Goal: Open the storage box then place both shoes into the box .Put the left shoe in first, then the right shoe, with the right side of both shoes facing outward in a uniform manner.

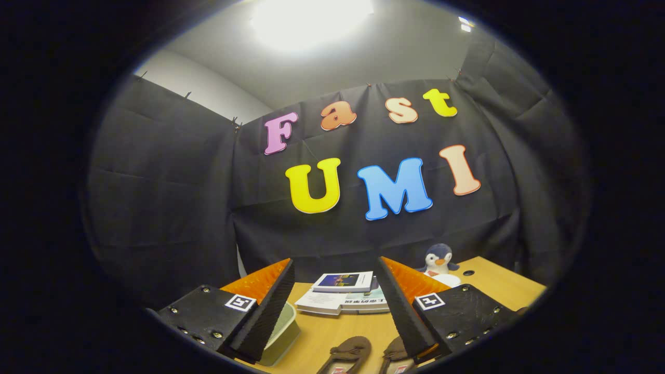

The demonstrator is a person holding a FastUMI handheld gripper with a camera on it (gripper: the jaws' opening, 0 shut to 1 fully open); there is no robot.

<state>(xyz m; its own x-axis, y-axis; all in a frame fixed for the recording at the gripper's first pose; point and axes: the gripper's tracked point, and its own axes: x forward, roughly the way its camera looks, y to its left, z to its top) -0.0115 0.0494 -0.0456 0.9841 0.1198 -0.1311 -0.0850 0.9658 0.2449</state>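
Gripper view: gripper (pixel 335 291) held high, fingers spread on nothing, two brown shoes (pixel 347 354) below between them, likely being lined up for approach.

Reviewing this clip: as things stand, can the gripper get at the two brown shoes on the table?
Probably yes. The gripper is open and holds nothing, and the two brown shoes lie on the wooden table between its fingers, below them, with nothing over them.

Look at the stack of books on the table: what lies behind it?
Behind the books hangs the black cloth wall; a toy penguin sits off to one side. The open gripper has one finger covering the stack's end, so anything behind that is hidden.
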